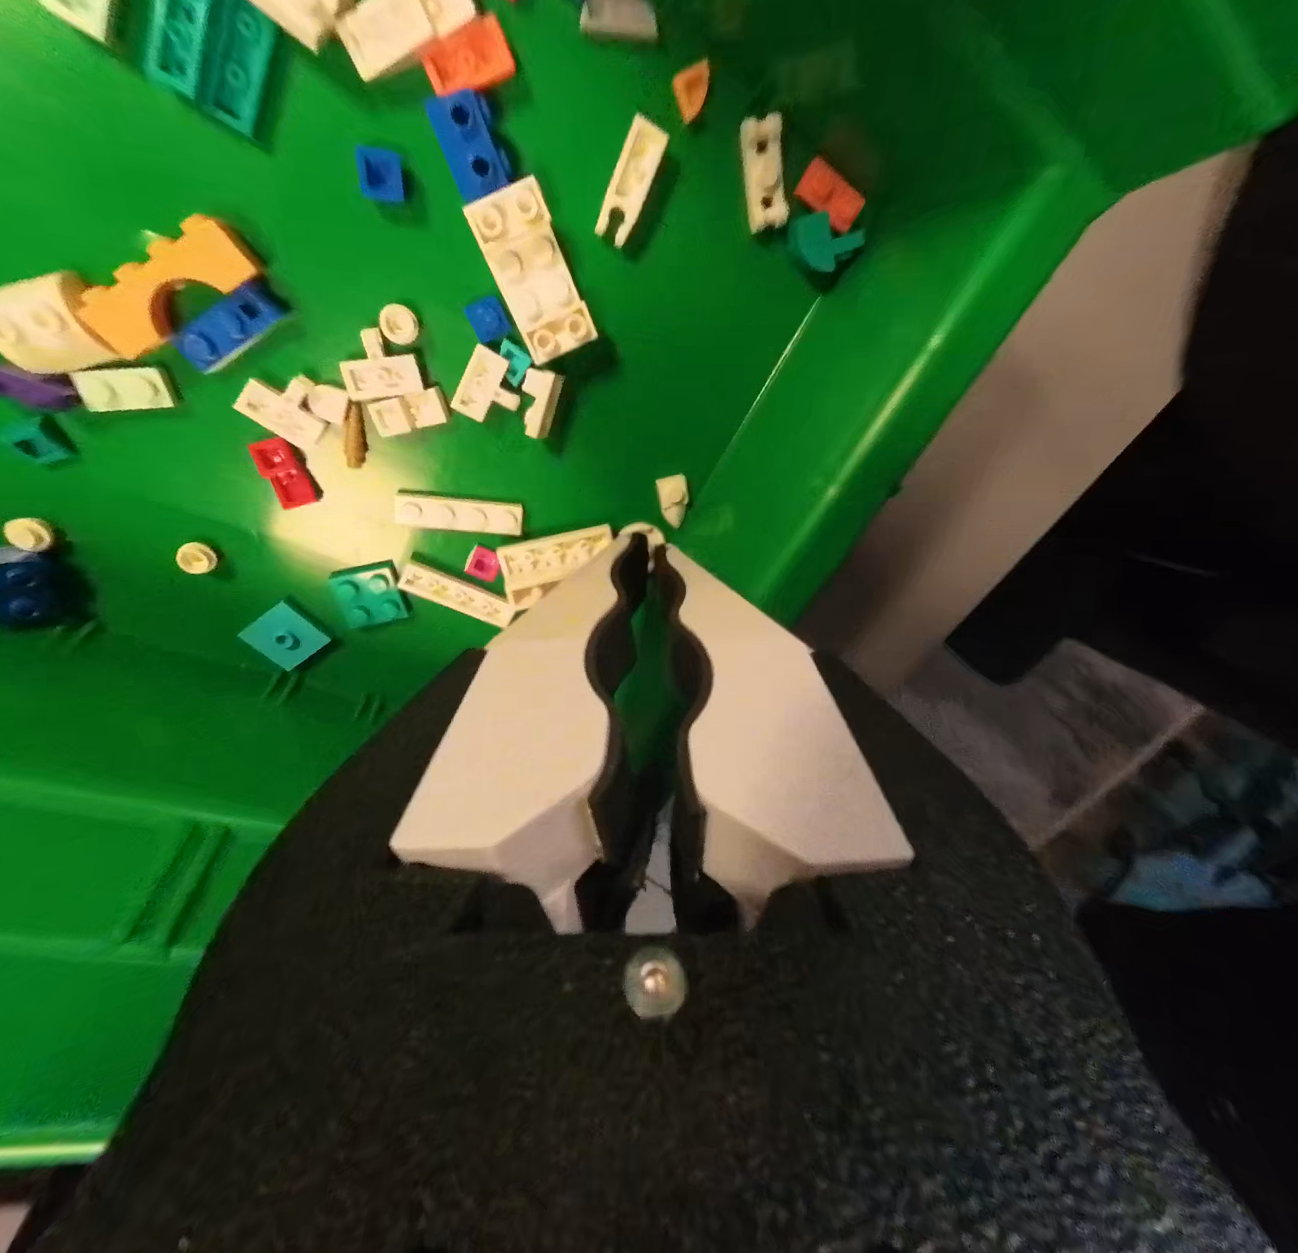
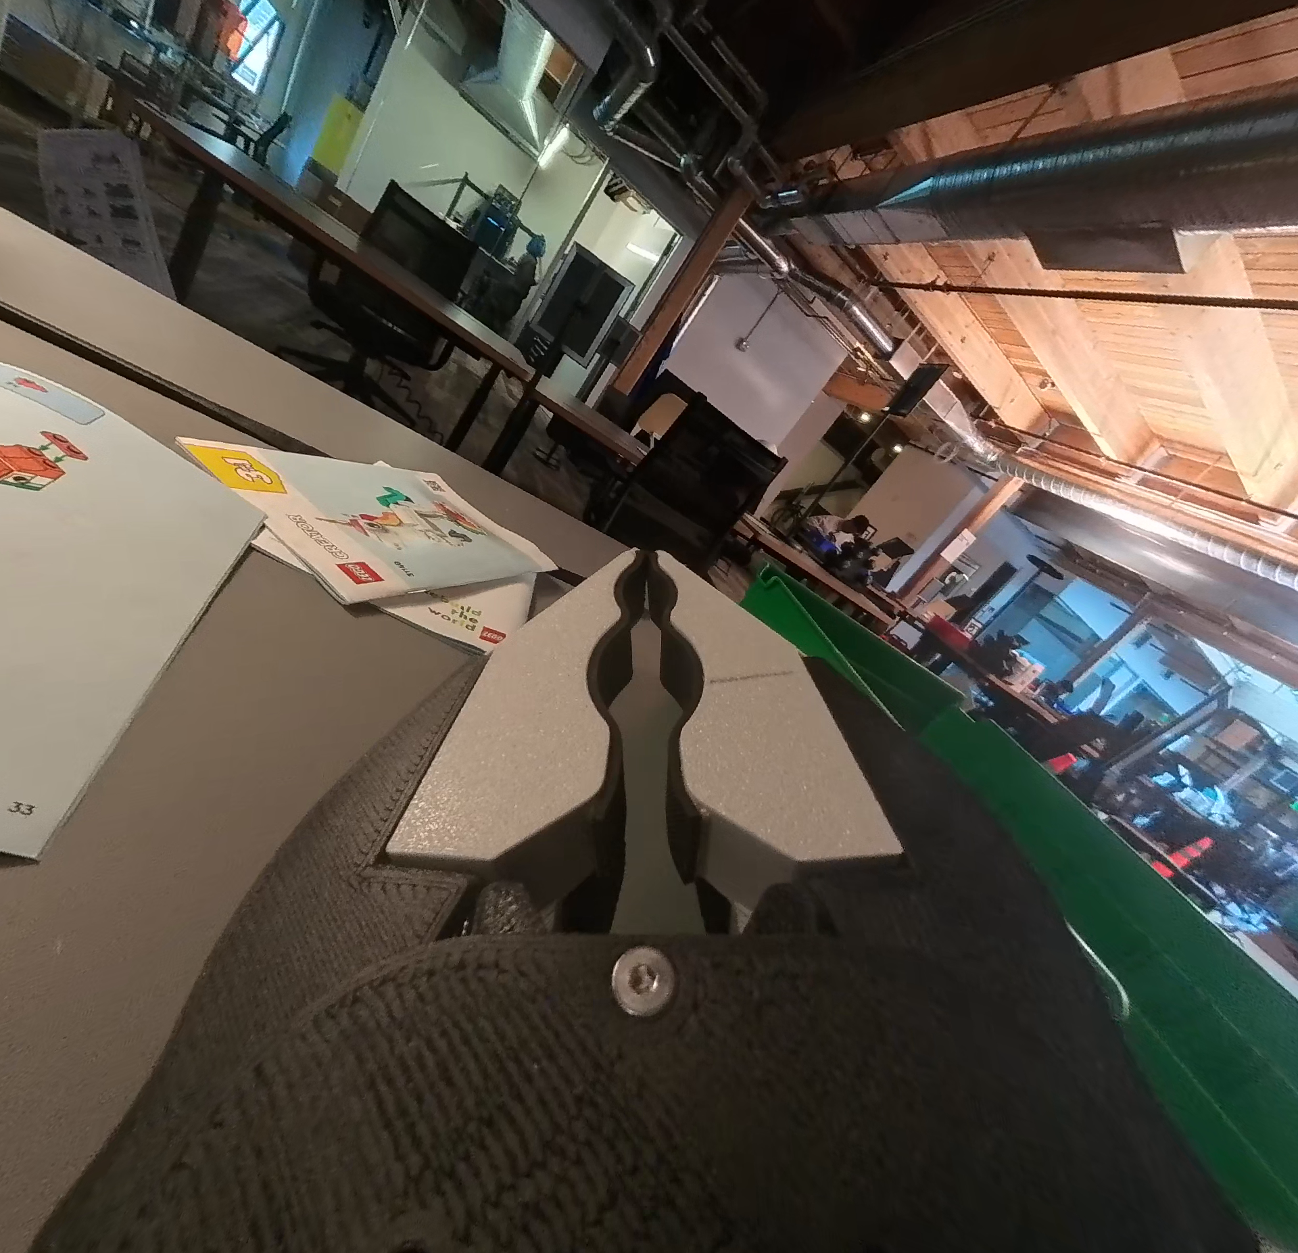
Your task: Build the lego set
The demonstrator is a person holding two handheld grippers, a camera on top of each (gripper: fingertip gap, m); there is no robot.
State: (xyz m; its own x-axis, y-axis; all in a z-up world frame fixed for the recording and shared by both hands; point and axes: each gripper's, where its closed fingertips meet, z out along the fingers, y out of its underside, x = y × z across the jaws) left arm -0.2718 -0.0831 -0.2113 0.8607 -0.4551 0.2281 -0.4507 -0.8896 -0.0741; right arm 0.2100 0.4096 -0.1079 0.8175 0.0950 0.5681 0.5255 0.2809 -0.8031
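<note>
Two grippers show closed tips: the left gripper (image 1: 647, 541) pinches a small white piece (image 1: 643, 532) just inside the green tray's (image 1: 864, 404) wall. The right gripper (image 2: 647, 557), empty, points over the grey table (image 2: 232, 657) beside that tray, near the instruction booklets (image 2: 393, 524).

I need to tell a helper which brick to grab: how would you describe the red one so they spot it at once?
Look in the green tray, left of the left claw. The red brick lies just below the cluster of small white pieces. It is the only red piece, a small two-stud plate.
</note>
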